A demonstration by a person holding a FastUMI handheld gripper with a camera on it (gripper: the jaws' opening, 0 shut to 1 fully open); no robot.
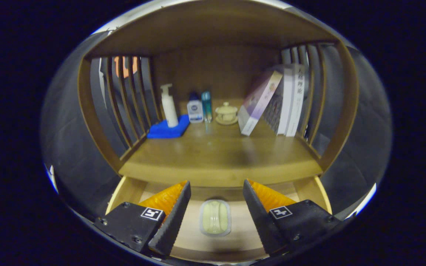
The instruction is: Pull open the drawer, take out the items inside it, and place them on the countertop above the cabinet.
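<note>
Hovering spread apart at the lower centre, the tongs (216, 186) frame a pale packaged item (215, 217) lying in the open drawer (128, 190); above, the counter (220, 159) carries books (279, 99) upper right.

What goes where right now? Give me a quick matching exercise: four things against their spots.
Things:
1. pale packet
2. pump bottle
3. lidded cup
4. leaning book

Places:
A. propped against the upright books
B. on a saucer at the back of the countertop
C. in the open drawer, between the open jaws of the gripper
D. on the blue cloth

Pairs: 1-C, 2-D, 3-B, 4-A
</note>
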